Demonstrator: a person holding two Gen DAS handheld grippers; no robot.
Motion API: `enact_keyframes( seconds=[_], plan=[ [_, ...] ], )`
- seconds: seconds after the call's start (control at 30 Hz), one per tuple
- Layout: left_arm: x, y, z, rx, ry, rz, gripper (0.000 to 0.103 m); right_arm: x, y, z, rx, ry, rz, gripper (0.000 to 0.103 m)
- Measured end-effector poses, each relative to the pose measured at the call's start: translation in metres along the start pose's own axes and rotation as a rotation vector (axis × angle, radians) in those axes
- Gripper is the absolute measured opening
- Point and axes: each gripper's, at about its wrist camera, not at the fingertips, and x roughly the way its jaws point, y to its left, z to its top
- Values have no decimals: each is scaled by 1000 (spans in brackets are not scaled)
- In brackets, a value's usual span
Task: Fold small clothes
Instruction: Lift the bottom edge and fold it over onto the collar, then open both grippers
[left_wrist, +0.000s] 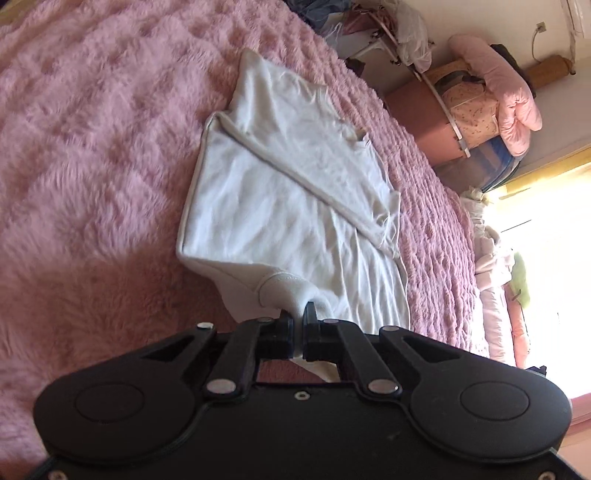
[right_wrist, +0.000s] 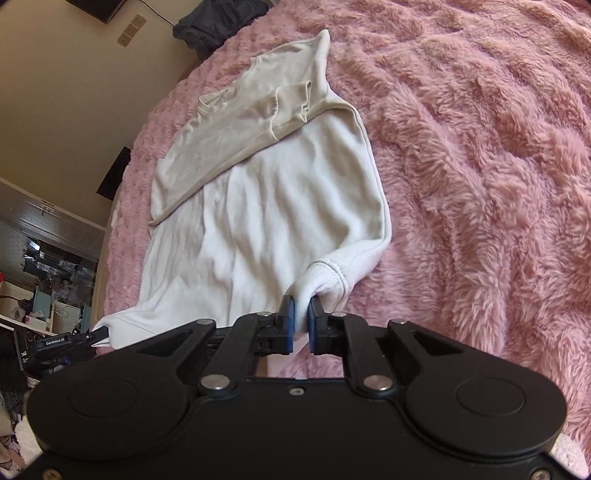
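A small white long-sleeved top (left_wrist: 280, 192) lies on a fluffy pink blanket (left_wrist: 92, 155), with both sleeves folded across its body. My left gripper (left_wrist: 298, 314) is shut on a bunched corner of the top's near hem, lifting it slightly. In the right wrist view the same white top (right_wrist: 258, 192) stretches away from me, and my right gripper (right_wrist: 301, 306) is shut on the other hem corner, pinched between its blue pads (right_wrist: 289, 314). The left gripper (right_wrist: 98, 332) shows at the left edge there, holding its corner.
The pink blanket (right_wrist: 480, 166) covers the bed all round the top. A dark garment (right_wrist: 218, 26) lies at the far end. Beyond the bed's side stand a pile of pink bedding (left_wrist: 498, 96) and a bright window (left_wrist: 546, 258). Cluttered shelves (right_wrist: 48, 288) show left.
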Motion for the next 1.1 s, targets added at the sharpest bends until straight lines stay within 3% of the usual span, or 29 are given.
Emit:
enact_keyframes(
  seconds=[0.3, 0.53, 0.67, 0.83, 1.0, 1.03, 1.1],
  plan=[
    [36, -41, 134, 99, -79, -24, 1, 22, 25, 108, -45, -161, 60, 9],
    [104, -42, 238, 85, -91, -12, 1, 75, 32, 214, -33, -223, 65, 9],
    [148, -32, 290, 61, -78, 30, 1, 114, 35, 269, -25, -236, 63, 9],
    [191, -2, 321, 12, -42, 76, 1, 168, 26, 319, 23, -223, 40, 9],
    [227, 29, 334, -24, -19, 109, 2, 210, 8, 343, 76, -197, -5, 9],
    [231, 31, 336, -10, -22, 117, 5, 219, 5, 344, 85, -187, -11, 9],
    [234, 32, 338, 31, -54, 145, 21, 230, 1, 344, 83, -173, -35, 9]
  ],
)
